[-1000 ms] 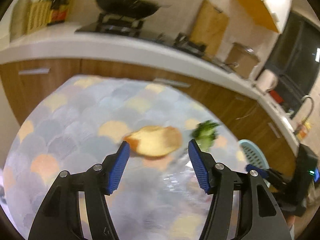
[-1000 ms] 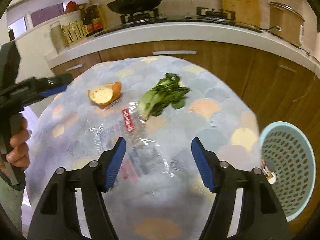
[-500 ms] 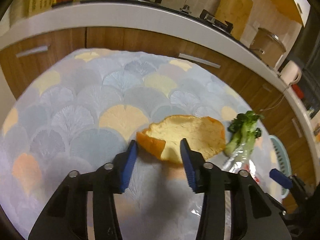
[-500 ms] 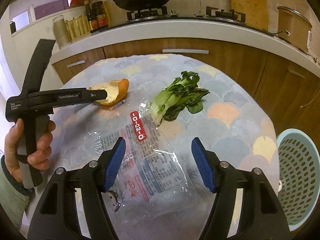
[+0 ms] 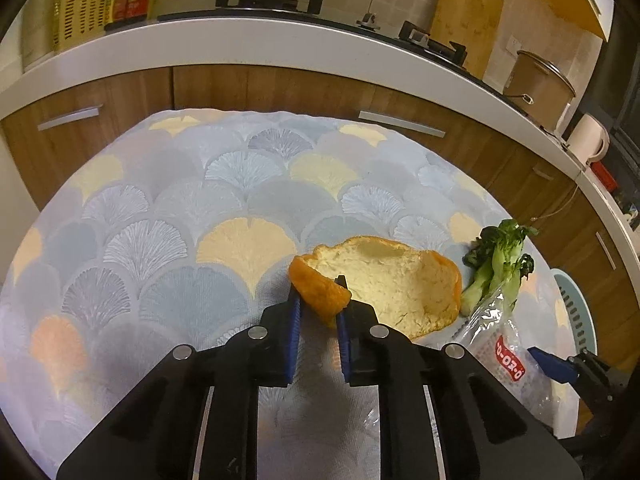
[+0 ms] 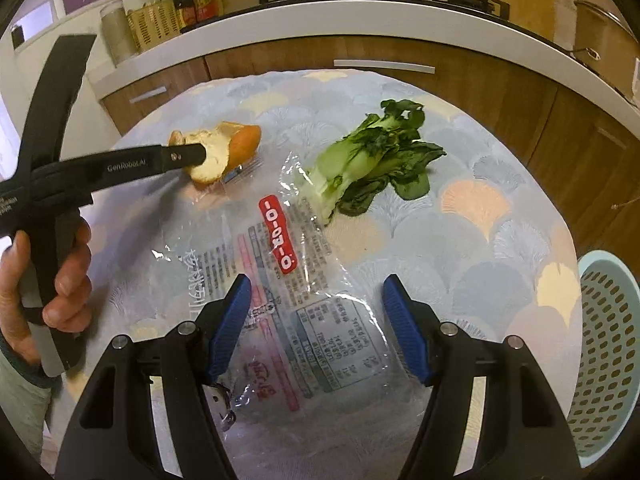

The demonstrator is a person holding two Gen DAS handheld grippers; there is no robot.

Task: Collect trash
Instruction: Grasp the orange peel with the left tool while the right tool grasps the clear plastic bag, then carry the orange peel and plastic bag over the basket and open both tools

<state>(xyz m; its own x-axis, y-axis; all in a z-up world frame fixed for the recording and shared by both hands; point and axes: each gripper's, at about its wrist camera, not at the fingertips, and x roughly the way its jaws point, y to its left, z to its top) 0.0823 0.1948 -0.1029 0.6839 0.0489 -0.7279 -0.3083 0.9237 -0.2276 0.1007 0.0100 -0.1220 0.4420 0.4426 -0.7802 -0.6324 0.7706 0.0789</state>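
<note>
1. While the left wrist view looks down over the patterned table [image 5: 160, 216], the left gripper [image 5: 318, 312] sits at lower centre with its jaws narrow and closing on the near, curled edge of the orange peel [image 5: 384, 280]. The blue pads already touch that rim on both sides, probably because the raised edge gives a better hold than the flat, pithy inside. The peel lies just right of centre, on the cloth. To its right is the bok choy [image 5: 500, 264], touching a clear plastic bag [image 5: 492, 324] at lower right. The basket [image 5: 576, 308] shows only as a sliver at the right edge.

2. Seen from the right wrist view, the right gripper [image 6: 316, 320] hangs at lower centre, fingers wide apart and holding nothing, above the bag's [image 6: 296, 288] printed middle; it looks lined up to take that next. The peel [image 6: 220, 152] is at upper left, with the left gripper's [image 6: 196, 154] tip on it and the person's hand [image 6: 48, 280] at the left edge. The bok choy [image 6: 372, 156] lies at upper centre. The perforated basket [image 6: 608, 352] stands at the right edge, beside the table, likely where the trash goes.
</note>
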